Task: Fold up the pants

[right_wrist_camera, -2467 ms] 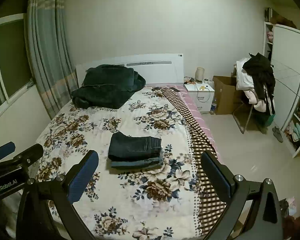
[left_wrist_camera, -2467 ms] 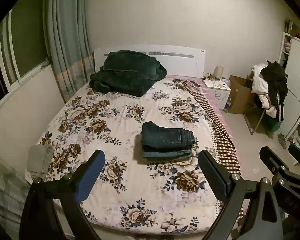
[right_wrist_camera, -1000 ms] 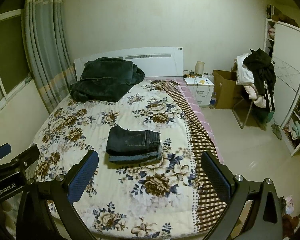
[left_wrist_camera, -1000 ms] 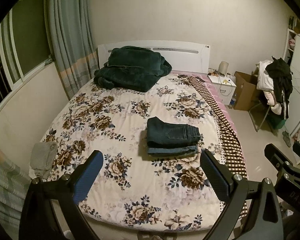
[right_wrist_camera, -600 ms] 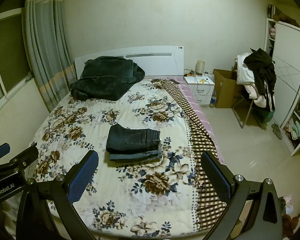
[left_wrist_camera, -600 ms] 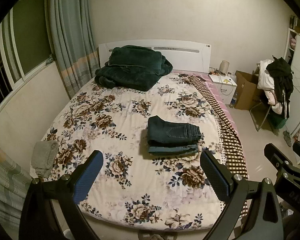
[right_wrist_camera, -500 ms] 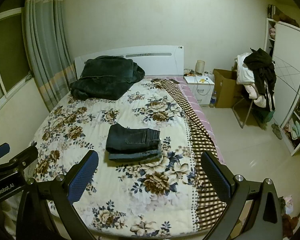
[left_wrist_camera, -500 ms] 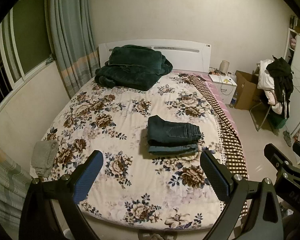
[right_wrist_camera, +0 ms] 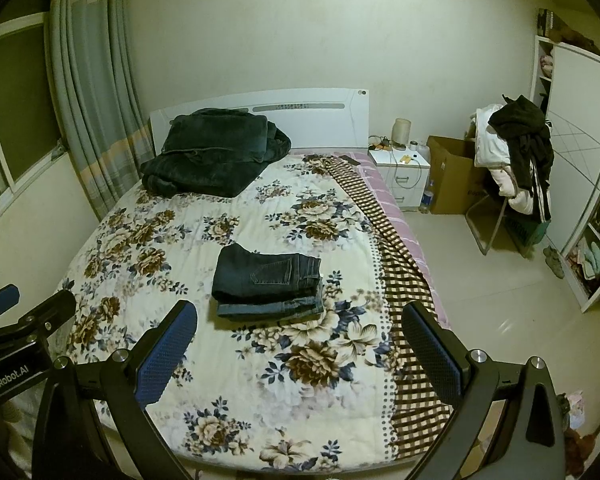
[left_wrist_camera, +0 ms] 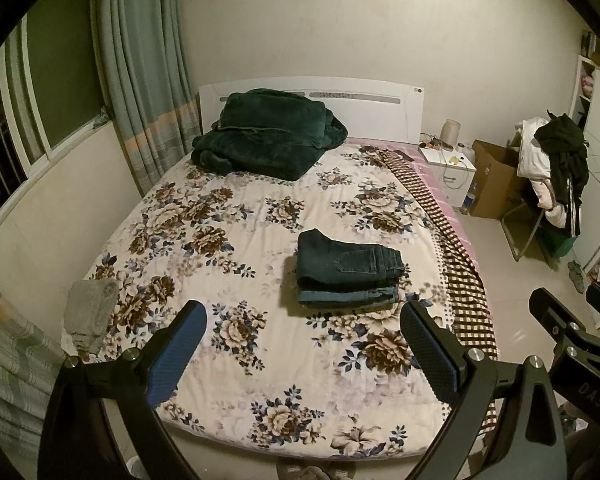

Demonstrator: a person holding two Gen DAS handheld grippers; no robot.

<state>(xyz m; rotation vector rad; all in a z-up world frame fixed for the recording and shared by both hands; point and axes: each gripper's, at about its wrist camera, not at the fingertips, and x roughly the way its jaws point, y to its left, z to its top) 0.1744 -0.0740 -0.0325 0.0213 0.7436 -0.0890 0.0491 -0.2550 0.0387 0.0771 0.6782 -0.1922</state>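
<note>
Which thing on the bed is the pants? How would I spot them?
Find the big bed with the flowery quilt. Near its middle, toward the checkered edge, lies a small neat stack of folded dark blue jeans. Unlike the bigger, fluffy dark green blanket heaped by the headboard, the jeans are flat, with a stitched back pocket on top.

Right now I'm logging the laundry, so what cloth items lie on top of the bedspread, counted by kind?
Folded jeans: 2, stacked (dark pair on lighter pair)
Dark green blanket: 1
Grey cloth: 1
Total: 4
</note>
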